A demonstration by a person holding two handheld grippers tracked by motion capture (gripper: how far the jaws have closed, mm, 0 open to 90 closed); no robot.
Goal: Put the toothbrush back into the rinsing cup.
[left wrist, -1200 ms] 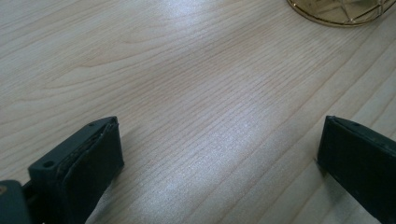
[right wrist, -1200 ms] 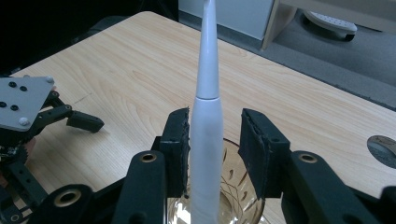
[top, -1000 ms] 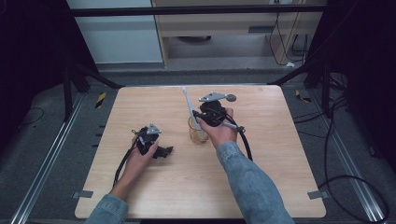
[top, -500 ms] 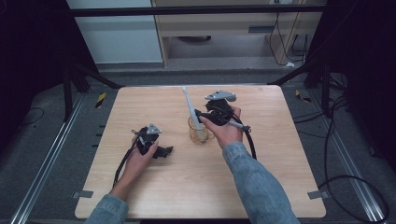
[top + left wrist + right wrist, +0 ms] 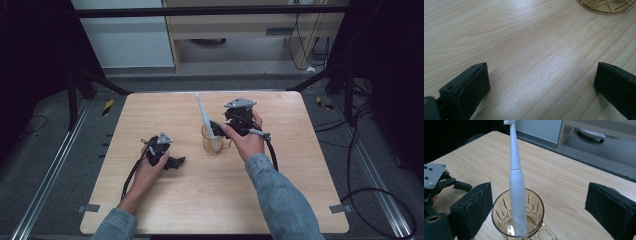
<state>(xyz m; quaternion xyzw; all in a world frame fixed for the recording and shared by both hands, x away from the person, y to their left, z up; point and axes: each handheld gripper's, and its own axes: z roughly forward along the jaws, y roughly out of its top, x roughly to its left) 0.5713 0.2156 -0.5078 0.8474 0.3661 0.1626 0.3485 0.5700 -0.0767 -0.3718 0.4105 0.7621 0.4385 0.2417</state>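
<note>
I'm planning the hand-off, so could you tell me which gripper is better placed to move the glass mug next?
Right: the right gripper, jaws just opened, straddles the glass mug holding the toothbrush.

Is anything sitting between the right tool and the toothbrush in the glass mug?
Nothing visible. The right tool is open, its jaws having just opened either side of the glass mug with the toothbrush standing inside.

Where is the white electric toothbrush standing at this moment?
The electric toothbrush stands in the amber glass mug near the middle of the table, leaning on the rim. In the right gripper view it rises between the open right tool.
</note>
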